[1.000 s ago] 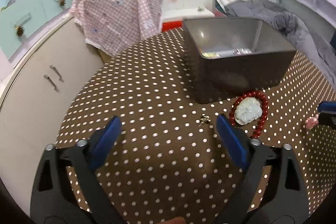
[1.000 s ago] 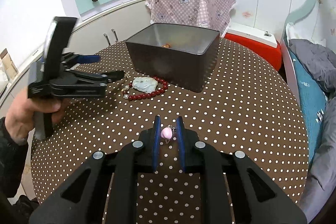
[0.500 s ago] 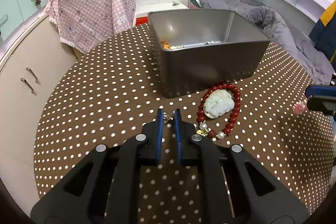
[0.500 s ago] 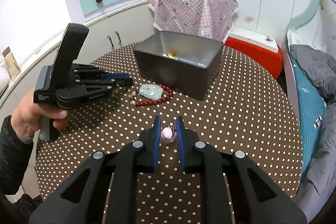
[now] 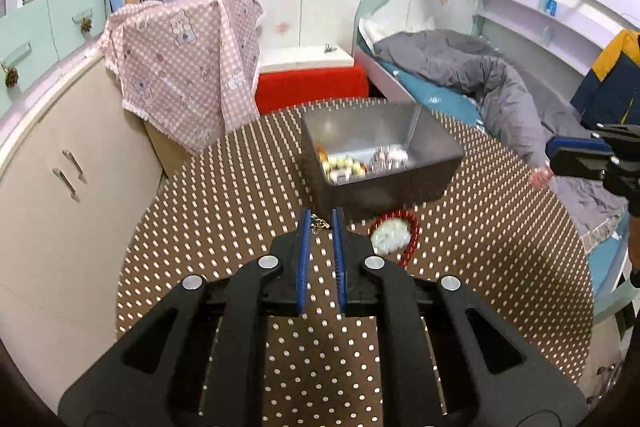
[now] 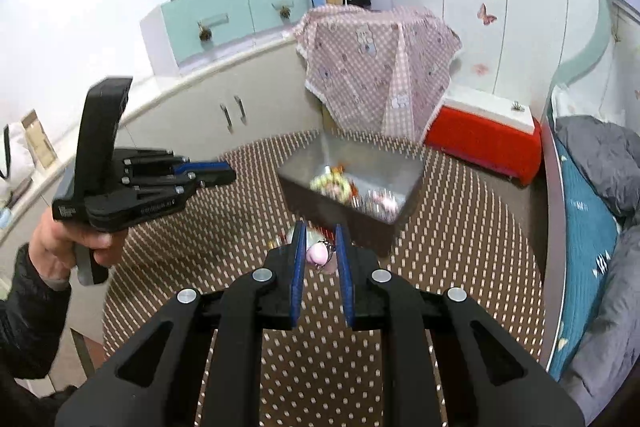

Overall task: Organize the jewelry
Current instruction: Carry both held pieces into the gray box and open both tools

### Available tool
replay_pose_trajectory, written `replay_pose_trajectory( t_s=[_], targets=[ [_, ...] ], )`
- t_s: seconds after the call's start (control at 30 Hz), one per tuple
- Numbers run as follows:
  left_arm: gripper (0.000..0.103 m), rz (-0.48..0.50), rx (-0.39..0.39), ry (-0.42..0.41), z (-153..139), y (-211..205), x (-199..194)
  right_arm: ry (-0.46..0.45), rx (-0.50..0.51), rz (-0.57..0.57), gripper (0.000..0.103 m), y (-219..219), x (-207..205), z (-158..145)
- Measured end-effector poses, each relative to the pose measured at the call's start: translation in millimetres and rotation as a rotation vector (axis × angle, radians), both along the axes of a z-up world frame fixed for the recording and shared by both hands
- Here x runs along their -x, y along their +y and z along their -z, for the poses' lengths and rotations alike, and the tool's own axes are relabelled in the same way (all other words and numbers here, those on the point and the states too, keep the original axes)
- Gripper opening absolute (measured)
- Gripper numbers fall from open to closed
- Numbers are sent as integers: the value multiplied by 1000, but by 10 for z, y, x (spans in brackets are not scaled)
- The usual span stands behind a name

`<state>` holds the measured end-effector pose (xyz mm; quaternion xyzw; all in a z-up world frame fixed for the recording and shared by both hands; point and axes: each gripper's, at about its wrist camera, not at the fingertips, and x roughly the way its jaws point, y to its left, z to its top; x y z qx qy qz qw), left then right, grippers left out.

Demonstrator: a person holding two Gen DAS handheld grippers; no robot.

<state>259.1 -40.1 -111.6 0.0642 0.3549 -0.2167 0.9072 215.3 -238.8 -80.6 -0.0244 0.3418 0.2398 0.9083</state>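
L gripper (image 5: 319, 223) now clenching small gold charm (image 5: 319, 223), a sec ago was wide apart over it | R gripper (image 6: 319, 254) is gripping pink pendant (image 6: 316, 253) as before | both are now lifted off table (image 5: 240, 211) | red bead bracelet (image 5: 412, 233) is waiting beside grey box (image 5: 400, 183) | judging: 2 pieces are going to box next.

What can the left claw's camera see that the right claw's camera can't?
Only the left view shows the red bead bracelet ringing a pale green pendant on the table, and the small gold charm pinched in the left claw.

Only the right view shows the person's hand gripping the left claw's handle, and the pink bead clearly sitting between the right claw's pads.

Both show the grey metal box with jewelry inside, the dotted brown table and the pink checked cloth.
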Motion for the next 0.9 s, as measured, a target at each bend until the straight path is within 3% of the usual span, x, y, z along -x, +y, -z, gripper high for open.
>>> replay_pose_trajectory(
  t_s=[0.3, 0.57, 0.6, 0.63, 0.67, 0.7, 0.9],
  targets=[
    [11, 44, 45, -34, -533, -250, -360, -13, -10, 7, 13, 58, -577, -500],
    [14, 42, 44, 43, -449, -531, -841, 113, -48, 52, 17, 46, -1164, -256],
    [41, 20, 40, 62, -407, -532, -906, 134, -69, 68, 32, 13, -1218, -204],
    [88, -1, 40, 60, -389, -511, -917, 157, -100, 95, 66, -44, -1275, -125],
    [94, -42, 44, 33, -384, -462, -906, 160, -120, 117, 86, -90, -1293, -104],
    [96, -68, 57, -6, -398, -407, -883, 154, -145, 139, 96, -141, -1287, -82],
    [96, -135, 39, -29, -386, -199, -725, 107, -207, 215, 96, -347, -1096, -115]
  ],
)
